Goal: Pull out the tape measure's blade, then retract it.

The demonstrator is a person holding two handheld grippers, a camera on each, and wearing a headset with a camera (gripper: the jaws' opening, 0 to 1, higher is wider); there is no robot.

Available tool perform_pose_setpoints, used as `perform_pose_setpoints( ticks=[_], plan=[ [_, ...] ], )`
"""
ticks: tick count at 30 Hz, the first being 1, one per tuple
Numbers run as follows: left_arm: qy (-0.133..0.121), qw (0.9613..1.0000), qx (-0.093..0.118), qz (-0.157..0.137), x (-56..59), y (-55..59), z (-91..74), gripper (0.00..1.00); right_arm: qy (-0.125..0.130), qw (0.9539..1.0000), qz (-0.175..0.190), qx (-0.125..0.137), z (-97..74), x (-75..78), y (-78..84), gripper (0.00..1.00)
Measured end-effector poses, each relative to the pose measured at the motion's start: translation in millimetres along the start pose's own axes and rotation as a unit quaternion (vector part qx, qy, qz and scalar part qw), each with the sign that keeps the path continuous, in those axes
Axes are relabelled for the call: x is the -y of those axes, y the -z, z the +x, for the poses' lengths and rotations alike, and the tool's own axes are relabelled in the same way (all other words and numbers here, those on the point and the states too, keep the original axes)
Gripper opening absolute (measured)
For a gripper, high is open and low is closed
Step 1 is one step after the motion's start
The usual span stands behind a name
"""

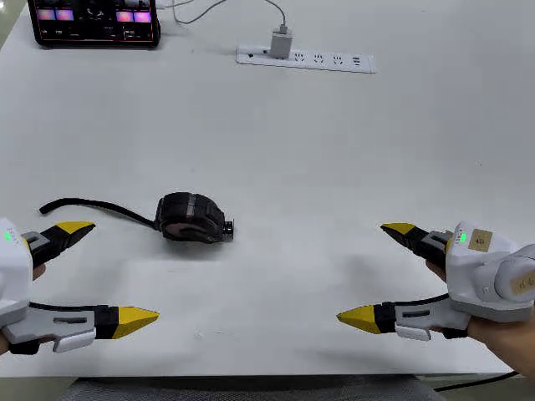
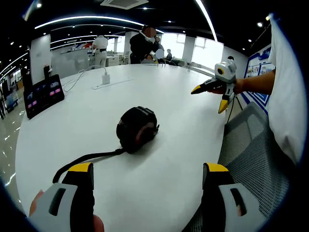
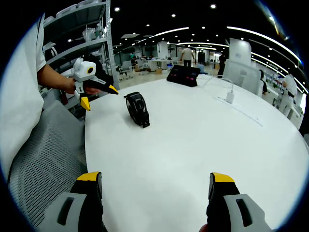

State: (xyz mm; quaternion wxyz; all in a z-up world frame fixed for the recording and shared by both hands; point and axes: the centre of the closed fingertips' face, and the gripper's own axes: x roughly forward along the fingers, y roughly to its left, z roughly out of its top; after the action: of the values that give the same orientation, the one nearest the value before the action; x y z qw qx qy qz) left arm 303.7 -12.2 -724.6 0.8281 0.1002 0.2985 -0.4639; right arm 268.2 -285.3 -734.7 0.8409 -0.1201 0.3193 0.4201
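A black tape measure (image 1: 193,219) lies on the white table (image 1: 301,150), its black wrist strap (image 1: 92,205) trailing to the left. The same tape measure (image 2: 137,127) sits ahead of my left gripper, and further off as tape measure (image 3: 137,108) in the right gripper view. My left gripper (image 1: 109,271) stands open at the near left, a short way from the case, nothing between its yellow tips. My right gripper (image 1: 376,271) stands open at the near right, well apart from the case. No blade shows outside the case.
A white power strip (image 1: 305,58) with a plugged-in charger lies at the back. A black device with a lit screen (image 1: 94,21) stands at the back left. A grey mesh chair (image 3: 43,159) is by the table's near edge. People stand far behind.
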Motion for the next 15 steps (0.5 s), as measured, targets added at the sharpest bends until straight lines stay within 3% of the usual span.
perform_pose_setpoints(
  ticks=[9, 15],
  plan=[
    [0.011, 0.9999, -0.002, 0.002, 5.6, -0.4, -0.6, 0.92, -0.001, 1.0000, -0.002, -0.001, -0.4, 1.4, -2.1, 0.89],
    [0.006, 0.9999, -0.001, 0.009, 2.4, -1.0, -0.6, 0.91, 0.001, 1.0000, -0.002, -0.001, -0.2, 3.2, -2.6, 0.89]
  ],
)
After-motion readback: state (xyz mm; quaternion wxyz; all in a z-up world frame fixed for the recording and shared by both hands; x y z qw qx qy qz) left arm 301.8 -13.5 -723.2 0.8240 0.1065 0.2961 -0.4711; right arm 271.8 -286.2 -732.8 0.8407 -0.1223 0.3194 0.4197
